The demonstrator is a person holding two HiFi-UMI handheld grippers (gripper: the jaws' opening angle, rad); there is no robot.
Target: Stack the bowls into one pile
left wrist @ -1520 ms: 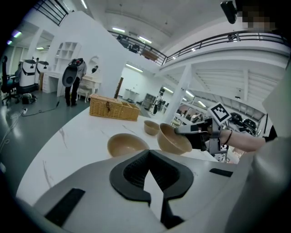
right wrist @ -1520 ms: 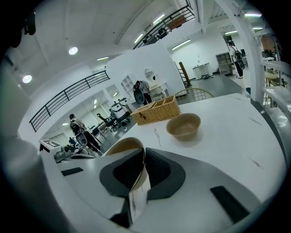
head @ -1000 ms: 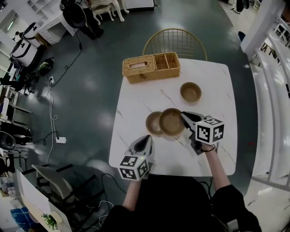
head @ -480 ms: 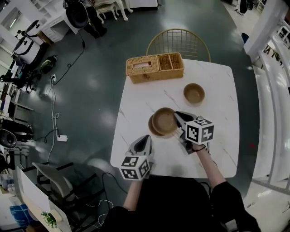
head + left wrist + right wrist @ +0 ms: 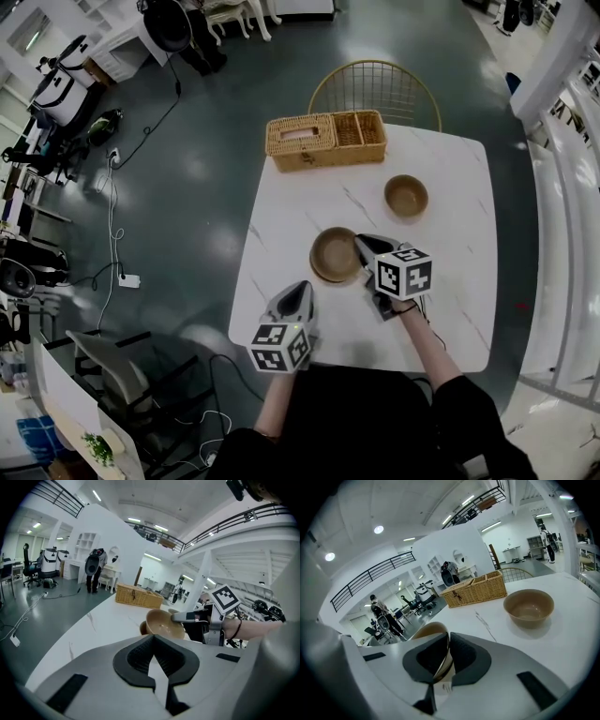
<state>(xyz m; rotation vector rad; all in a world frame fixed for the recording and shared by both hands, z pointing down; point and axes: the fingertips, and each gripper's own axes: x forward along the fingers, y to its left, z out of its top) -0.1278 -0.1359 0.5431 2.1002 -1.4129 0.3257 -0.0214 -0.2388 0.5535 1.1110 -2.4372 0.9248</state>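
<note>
A tan bowl (image 5: 334,253) hangs tilted directly over a second tan bowl (image 5: 142,628) at the table's middle, and only a sliver of the lower bowl shows. My right gripper (image 5: 362,247) is shut on the upper bowl's right rim (image 5: 442,660). A third tan bowl (image 5: 406,196) stands alone at the back right, also plain in the right gripper view as the lone bowl (image 5: 528,606). My left gripper (image 5: 301,291) rests near the table's front edge, jaws together with nothing between them (image 5: 153,638).
A woven basket (image 5: 325,139) with compartments stands at the far edge of the white marble table (image 5: 450,309). A gold wire chair (image 5: 375,89) is behind it. Cables and office furniture lie on the floor at left.
My right gripper has carried its bowl leftward, from beside the middle bowl to right over it, covering it almost fully. The left gripper has stayed put.
</note>
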